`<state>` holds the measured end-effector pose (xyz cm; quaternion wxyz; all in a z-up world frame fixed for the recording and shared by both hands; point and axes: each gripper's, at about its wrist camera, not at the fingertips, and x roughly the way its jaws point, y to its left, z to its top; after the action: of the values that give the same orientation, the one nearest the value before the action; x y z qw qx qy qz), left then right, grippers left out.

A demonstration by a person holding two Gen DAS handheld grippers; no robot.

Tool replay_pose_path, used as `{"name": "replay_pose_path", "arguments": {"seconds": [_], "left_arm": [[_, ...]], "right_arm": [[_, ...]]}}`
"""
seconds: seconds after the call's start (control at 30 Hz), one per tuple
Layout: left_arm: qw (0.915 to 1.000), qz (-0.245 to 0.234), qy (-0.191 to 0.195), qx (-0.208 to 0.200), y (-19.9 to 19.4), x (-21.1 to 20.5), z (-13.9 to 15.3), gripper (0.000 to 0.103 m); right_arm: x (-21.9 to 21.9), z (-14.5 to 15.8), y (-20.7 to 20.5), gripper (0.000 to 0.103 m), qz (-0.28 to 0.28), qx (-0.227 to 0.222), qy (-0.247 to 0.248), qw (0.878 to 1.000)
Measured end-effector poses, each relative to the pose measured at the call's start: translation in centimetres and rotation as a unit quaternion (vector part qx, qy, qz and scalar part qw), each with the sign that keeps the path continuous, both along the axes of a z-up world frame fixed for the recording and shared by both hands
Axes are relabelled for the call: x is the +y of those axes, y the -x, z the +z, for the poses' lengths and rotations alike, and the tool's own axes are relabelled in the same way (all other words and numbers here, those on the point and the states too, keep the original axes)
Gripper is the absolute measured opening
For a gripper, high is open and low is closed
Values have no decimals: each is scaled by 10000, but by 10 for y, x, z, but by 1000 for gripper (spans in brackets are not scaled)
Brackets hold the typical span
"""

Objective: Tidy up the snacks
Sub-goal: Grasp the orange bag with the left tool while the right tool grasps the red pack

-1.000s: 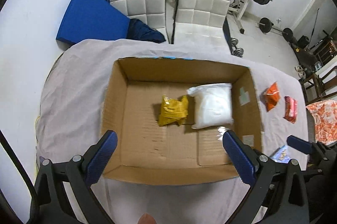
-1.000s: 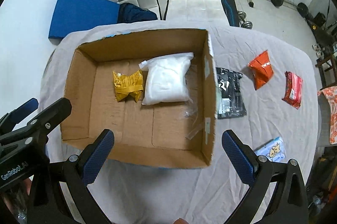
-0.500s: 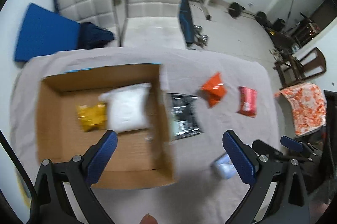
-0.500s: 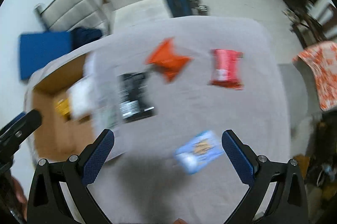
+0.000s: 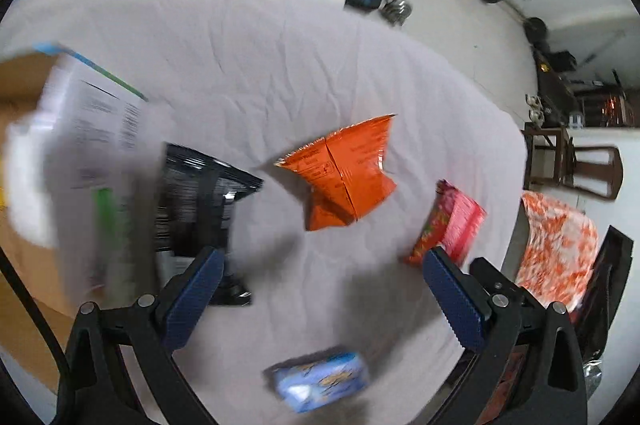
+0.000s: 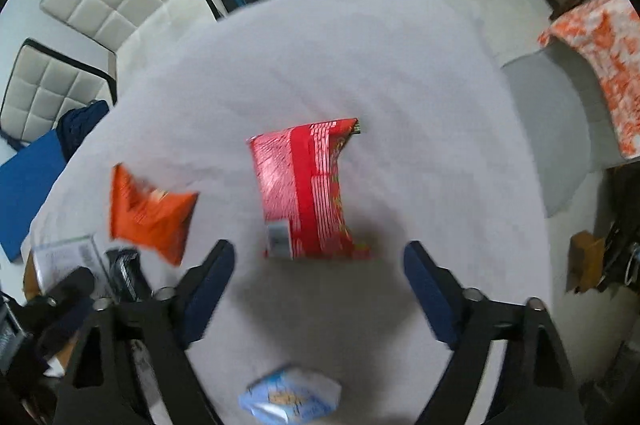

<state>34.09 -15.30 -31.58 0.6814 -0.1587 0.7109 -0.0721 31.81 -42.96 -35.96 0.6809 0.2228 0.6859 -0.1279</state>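
Inventory, snacks sort, approx. midway by my reckoning. Left tongs (image 5: 320, 295): spread wide, nothing held, hovering over tabletop (image 5: 280, 65) (grey cloth). Right tongs (image 6: 316, 289): likewise wide open, empty, lined up w/ red pkt. Item 1: orange pkt (image 5: 344, 173), flat on cloth, 12 o'clock from left tongs, clear of both fingers. Item 2: red pkt (image 6: 308, 193), flat, 12 o'clock from right tongs, lying just beyond the fingertips, not touched. Item 3: black pkt (image 5: 200, 201), 10 o'clock in left view, just beside the cardboard box (image 5: 24, 265); whether it touches the box wall I cannot tell, too blurred. Item 4: light-blue pkt (image 5: 320, 381), 6 o'clock, under and between left fingers, near tabletop edge. Box: at 9 o'clock, only partly in view, printed label on the side; something white inside, blurred, contents otherwise not readable. Status: four pkts remain out on the cloth, none gripped. Outstanding: all four to go in box. Probable next pick, red pkt w/ right tongs, orange w/ left; a guess only.
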Motion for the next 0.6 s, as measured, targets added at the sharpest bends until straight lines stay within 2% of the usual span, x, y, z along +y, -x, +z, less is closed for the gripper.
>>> {"name": "replay_pose_path", "arguments": {"seconds": [0.07, 0.1, 0.27, 0.3, 0.33, 0.4, 0.43, 0.5, 0.6], "left_arm": [[9995, 133, 103, 249, -5, -3, -22, 99], [9988, 208, 190, 397, -8, -6, -34, 98], [9955, 434, 437, 720, -18, -17, -67, 85], [9950, 467, 466, 749, -21, -18, -70, 82], [9945, 508, 515, 758, -23, -19, -71, 73], [9939, 594, 582, 726, -28, -22, -73, 66], [9936, 625, 594, 728, -31, -24, -75, 58], [9942, 595, 533, 714, -36, -27, -77, 56], [9973, 248, 308, 622, -38, -39, -77, 53]], "right_arm": [[-6, -23, -9, 69, -86, 153, -190, 9997], [-9, -34, -12, 66, -137, 210, -308, 9992], [-15, -56, -19, 60, -261, 194, -762, 9966], [-15, -57, -21, 60, -218, 215, -794, 9964], [-15, -58, -22, 59, -158, 234, -767, 9967], [-15, -58, -24, 58, -50, 264, -761, 9967], [-13, -58, -26, 55, -2, 275, -751, 9968], [-10, -59, -28, 53, 163, 366, -698, 9968], [-1, -58, -28, 52, 599, 575, -512, 9952]]}}
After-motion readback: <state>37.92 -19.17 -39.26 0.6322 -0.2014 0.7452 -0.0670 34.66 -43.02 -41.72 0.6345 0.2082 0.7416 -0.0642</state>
